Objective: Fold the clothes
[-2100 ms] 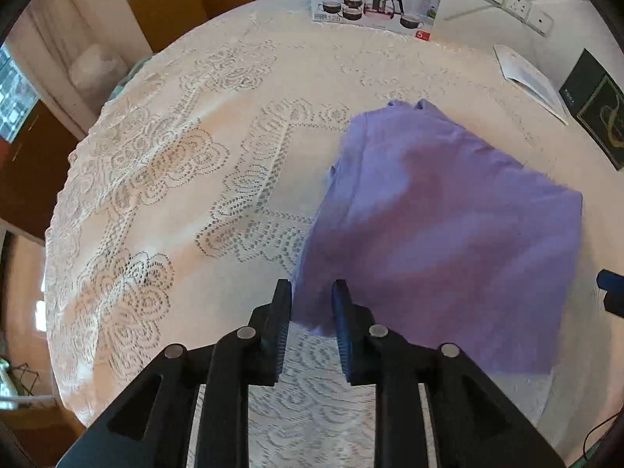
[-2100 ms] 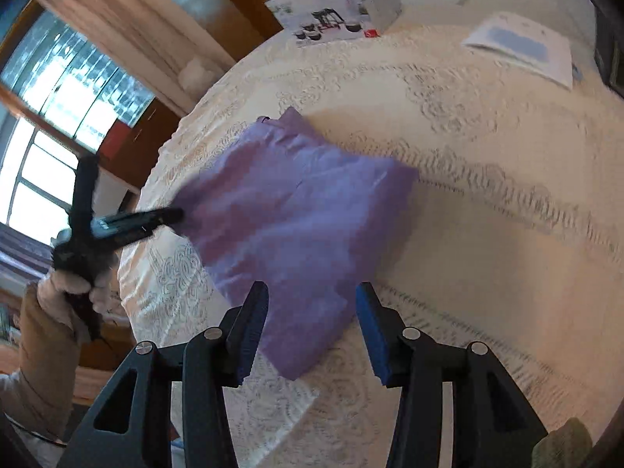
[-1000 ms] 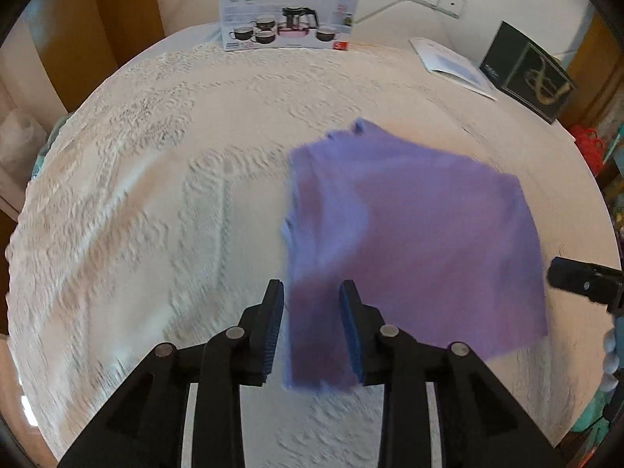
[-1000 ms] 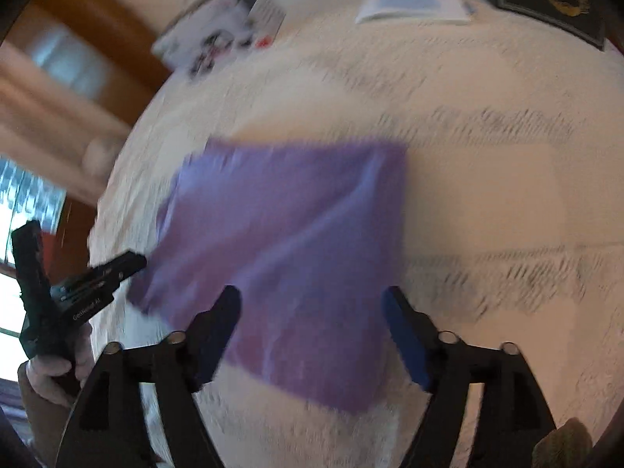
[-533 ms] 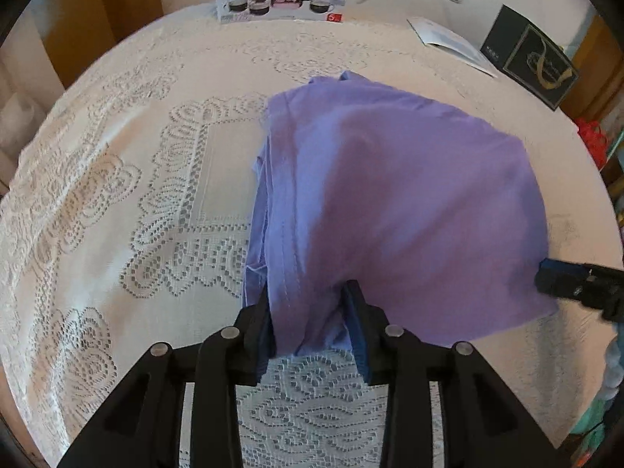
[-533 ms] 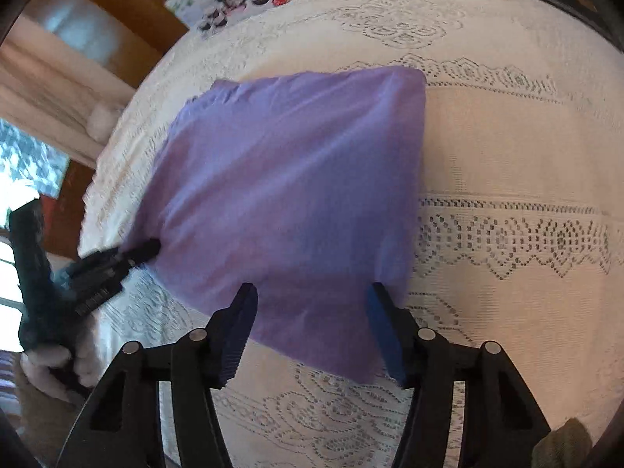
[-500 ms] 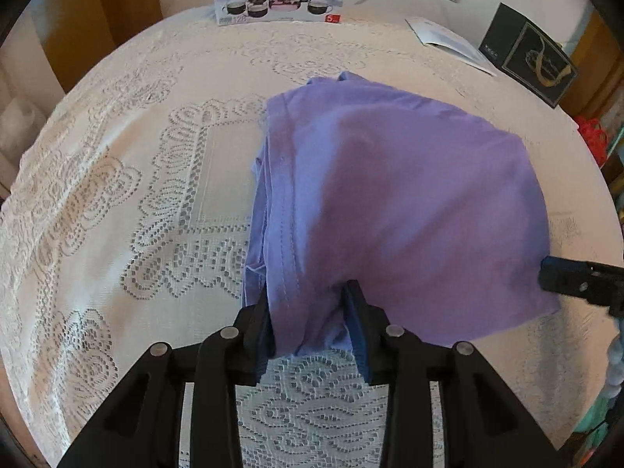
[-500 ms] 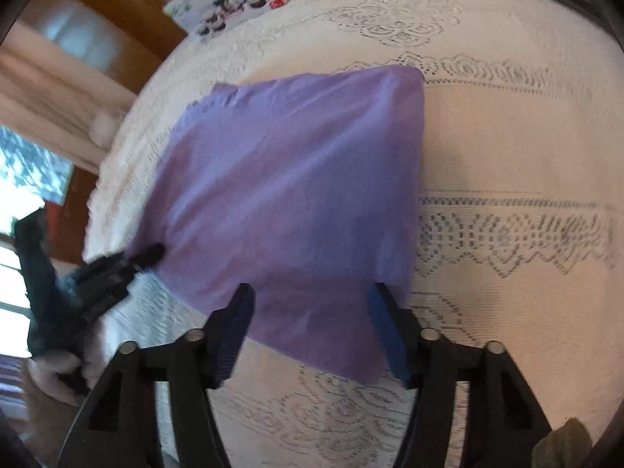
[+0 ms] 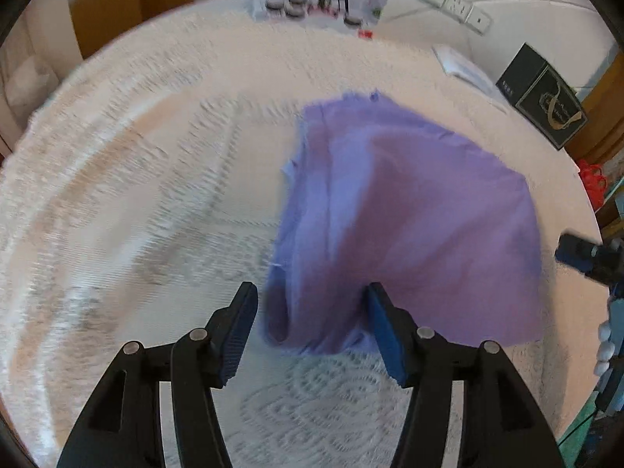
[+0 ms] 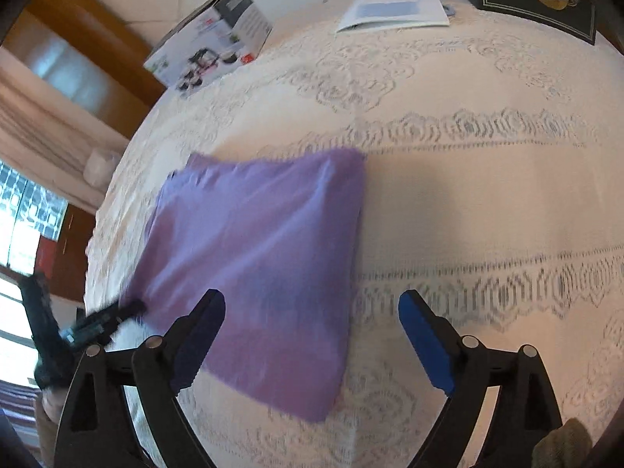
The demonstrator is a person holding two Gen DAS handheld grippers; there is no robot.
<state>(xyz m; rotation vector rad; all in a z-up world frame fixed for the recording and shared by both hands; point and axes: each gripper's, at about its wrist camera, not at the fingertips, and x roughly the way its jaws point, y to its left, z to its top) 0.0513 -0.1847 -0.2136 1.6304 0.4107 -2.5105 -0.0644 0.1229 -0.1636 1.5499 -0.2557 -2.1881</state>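
My left gripper (image 9: 312, 325) hangs low, jaws spread, released at the folded purple garment (image 9: 405, 226)'s near edge on the lace tablecloth (image 9: 136, 195). My right gripper (image 10: 312, 335) gapes wide over it; only its view shows the booklet (image 10: 394, 9) clearly.

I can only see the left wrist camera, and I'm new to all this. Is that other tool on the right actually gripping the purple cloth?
Observer: No. In the right wrist view the right tool is wide open. The purple cloth shows its near corner between the jaws, unpinched.
Operator: Is the cloth's right side tidy?
Observer: Yes, that edge runs as one straight fold on the lace tablecloth.
Operator: What's the white thing at the back?
Observer: A booklet with a blue panel on its cover.
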